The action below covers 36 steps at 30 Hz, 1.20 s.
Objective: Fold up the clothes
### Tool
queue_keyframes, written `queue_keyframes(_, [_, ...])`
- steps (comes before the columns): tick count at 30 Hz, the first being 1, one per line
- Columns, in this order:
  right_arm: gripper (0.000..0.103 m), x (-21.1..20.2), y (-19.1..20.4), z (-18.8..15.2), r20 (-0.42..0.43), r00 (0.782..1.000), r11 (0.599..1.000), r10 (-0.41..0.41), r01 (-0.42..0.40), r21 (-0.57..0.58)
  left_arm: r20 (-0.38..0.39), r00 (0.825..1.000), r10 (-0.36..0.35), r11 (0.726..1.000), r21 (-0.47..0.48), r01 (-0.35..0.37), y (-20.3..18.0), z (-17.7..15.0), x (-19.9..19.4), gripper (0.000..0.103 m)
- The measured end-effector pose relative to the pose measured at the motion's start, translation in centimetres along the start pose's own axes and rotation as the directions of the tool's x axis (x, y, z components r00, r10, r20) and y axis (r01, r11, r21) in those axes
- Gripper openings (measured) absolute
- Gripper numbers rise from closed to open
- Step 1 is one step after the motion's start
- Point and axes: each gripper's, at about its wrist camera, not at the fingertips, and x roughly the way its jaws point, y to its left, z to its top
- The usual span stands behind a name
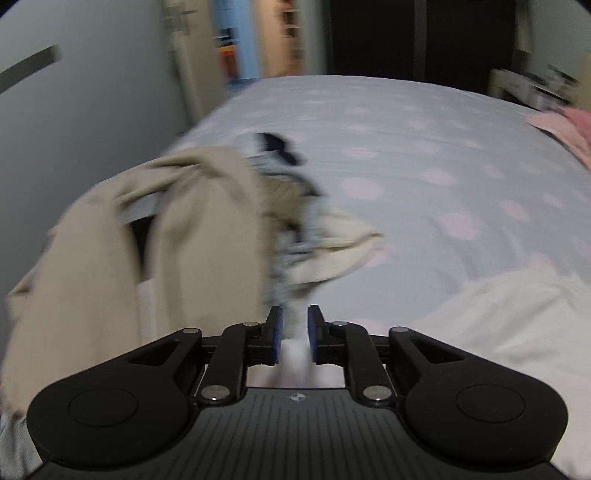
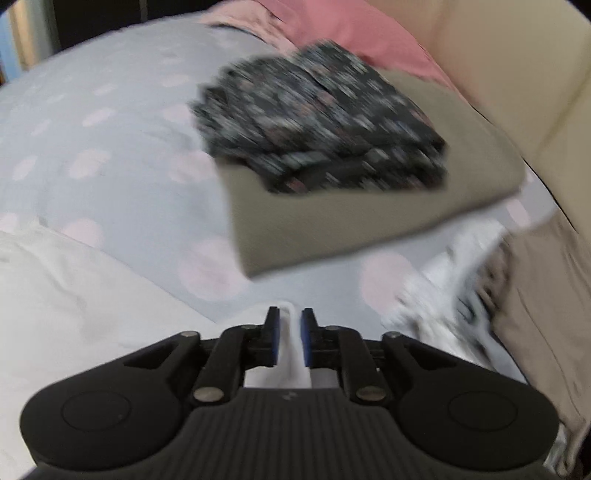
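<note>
A white garment lies on the bed at the lower right of the left wrist view, and at the lower left of the right wrist view. My left gripper is shut on a fold of this white cloth. My right gripper is shut on another fold of it. A loose pile of beige and patterned clothes lies to the left of the left gripper. A folded olive garment with a folded dark patterned garment on top lies ahead of the right gripper.
The bed has a grey sheet with pink dots. Pink cloth lies at the far side by a beige headboard. A crumpled white patterned cloth and beige fabric lie at the right. A wall stands left of the bed.
</note>
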Motion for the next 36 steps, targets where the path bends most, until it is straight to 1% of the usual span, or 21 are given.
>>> queue_keyframes(2, [0.022, -0.3, 1.6, 0.7, 0.021, 0.997, 0.997, 0.069, -0.069, -0.027, -0.016, 0.998, -0.063, 0.997, 0.051, 0.064, -1.9, 0.4, 1.1, 0.017])
queue_keyframes(5, [0.024, -0.2, 4.4, 1.7, 0.032, 0.983, 0.982, 0.179, -0.177, -0.069, -0.046, 0.989, -0.142, 0.984, 0.106, 0.146, -5.1, 0.5, 3.5, 0.017])
queue_keyframes(7, [0.025, 0.4, 6.2, 2.3, 0.035, 0.973, 0.970, 0.227, -0.223, -0.094, -0.059, 0.982, -0.180, 0.974, 0.127, 0.186, -6.9, 0.5, 5.3, 0.017])
queue_keyframes(9, [0.026, 1.3, 7.9, 2.8, 0.036, 0.965, 0.960, 0.260, -0.254, -0.117, -0.071, 0.975, -0.212, 0.964, 0.146, 0.221, -8.3, 0.5, 6.9, 0.017])
queue_keyframes(11, [0.033, 2.5, 9.6, 3.2, 0.020, 0.954, 0.946, 0.299, -0.294, -0.140, -0.084, 0.966, -0.244, 0.953, 0.164, 0.254, -9.8, 0.6, 8.6, 0.017])
queue_keyframes(12, [0.034, 3.2, 10.3, 3.3, 0.011, 0.951, 0.941, 0.310, -0.305, -0.148, -0.090, 0.962, -0.259, 0.947, 0.173, 0.271, -10.5, 0.6, 9.5, 0.019])
queue_keyframes(15, [0.036, 5.5, 12.3, 3.7, -0.004, 0.946, 0.930, 0.323, -0.319, -0.181, -0.111, 0.947, -0.302, 0.926, 0.200, 0.319, -12.5, 0.7, 11.8, 0.031])
queue_keyframes(17, [0.042, 6.8, 13.1, 3.9, -0.015, 0.941, 0.923, 0.338, -0.334, -0.193, -0.123, 0.938, -0.324, 0.916, 0.209, 0.343, -13.2, 0.6, 12.9, 0.034])
queue_keyframes(18, [0.043, 7.4, 13.4, 3.9, -0.022, 0.937, 0.918, 0.347, -0.345, -0.195, -0.127, 0.935, -0.331, 0.914, 0.201, 0.352, -13.4, 0.5, 13.3, 0.036])
queue_keyframes(20, [0.045, 8.8, 13.9, 4.0, -0.036, 0.930, 0.910, 0.365, -0.364, -0.198, -0.137, 0.928, -0.346, 0.911, 0.185, 0.368, -13.7, 0.3, 14.1, 0.036])
queue_keyframes(21, [0.045, 9.3, 14.0, 4.0, -0.043, 0.930, 0.910, 0.365, -0.366, -0.194, -0.141, 0.925, -0.354, 0.910, 0.177, 0.375, -13.8, 0.2, 14.5, 0.033])
queue_keyframes(22, [0.043, 9.8, 14.0, 3.8, -0.056, 0.927, 0.908, 0.371, -0.374, -0.189, -0.144, 0.919, -0.366, 0.907, 0.164, 0.387, -13.9, 0.1, 14.8, 0.023])
queue_keyframes(23, [0.039, 10.3, 14.0, 3.5, -0.065, 0.925, 0.906, 0.375, -0.381, -0.186, -0.140, 0.913, -0.384, 0.904, 0.144, 0.403, -13.9, 0.0, 14.9, 0.018])
queue_keyframes(24, [0.036, 10.3, 14.1, 3.4, -0.060, 0.925, 0.905, 0.375, -0.379, -0.194, -0.132, 0.907, -0.399, 0.901, 0.126, 0.414, -13.9, -0.1, 14.9, 0.010])
queue_keyframes(25, [0.021, 10.3, 14.2, 3.2, -0.054, 0.926, 0.904, 0.374, -0.377, -0.200, -0.122, 0.907, -0.404, 0.901, 0.118, 0.417, -13.9, -0.2, 14.8, 0.003])
queue_keyframes(26, [0.014, 10.0, 14.2, 3.4, -0.045, 0.927, 0.906, 0.373, -0.374, -0.200, -0.108, 0.908, -0.405, 0.902, 0.116, 0.416, -14.0, -0.2, 14.5, 0.003])
queue_keyframes(29, [0.009, 9.0, 14.3, 3.8, -0.015, 0.930, 0.910, 0.368, -0.364, -0.200, -0.061, 0.917, -0.394, 0.911, 0.108, 0.399, -13.9, 0.4, 13.3, 0.002])
queue_keyframes(32, [0.008, 8.0, 14.3, 4.2, 0.017, 0.931, 0.914, 0.364, -0.353, -0.199, -0.019, 0.929, -0.369, 0.924, 0.099, 0.369, -13.0, 1.7, 12.1, 0.002])
queue_keyframes(36, [0.008, 5.3, 14.6, 6.4, 0.084, 0.930, 0.919, 0.357, -0.333, -0.211, 0.033, 0.936, -0.350, 0.933, 0.104, 0.345, -11.6, 4.2, 10.0, 0.002])
